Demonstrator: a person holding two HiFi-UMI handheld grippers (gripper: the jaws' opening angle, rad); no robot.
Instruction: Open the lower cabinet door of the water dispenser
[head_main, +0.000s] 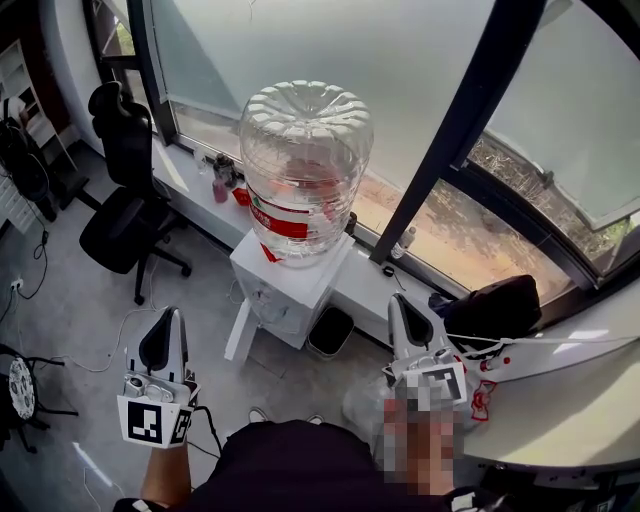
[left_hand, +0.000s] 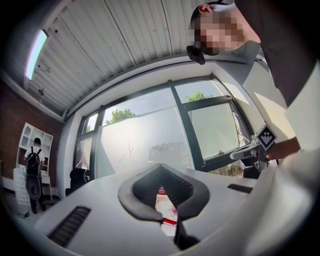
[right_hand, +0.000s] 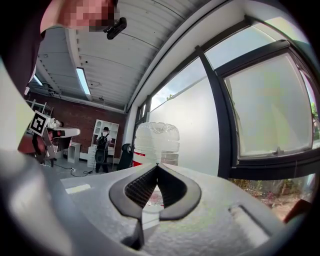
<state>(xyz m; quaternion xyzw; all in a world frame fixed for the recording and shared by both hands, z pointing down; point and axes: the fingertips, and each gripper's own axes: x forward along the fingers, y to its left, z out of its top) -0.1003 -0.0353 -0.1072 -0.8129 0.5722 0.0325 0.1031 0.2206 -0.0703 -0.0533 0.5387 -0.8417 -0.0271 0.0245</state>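
Well, you're well short of the dispenser (head_main: 290, 290) ahead: left gripper (head_main: 172, 316) and right gripper (head_main: 398, 302) hang near you, fingers together, empty. The white panel (head_main: 240, 335) at its foot may be the door, ajar.

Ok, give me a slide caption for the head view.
Person stands before a water dispenser with its bottle, left gripper and right gripper both shut and empty.

Bright daylight thru window (head_main: 300, 50); fisheye edges dark.

Dead ahead at twelve o'clock stands a white boxy plastic water dispenser (head_main: 290, 300), upright, with a clear red-labelled bottle (head_main: 305, 160) upturned on top.
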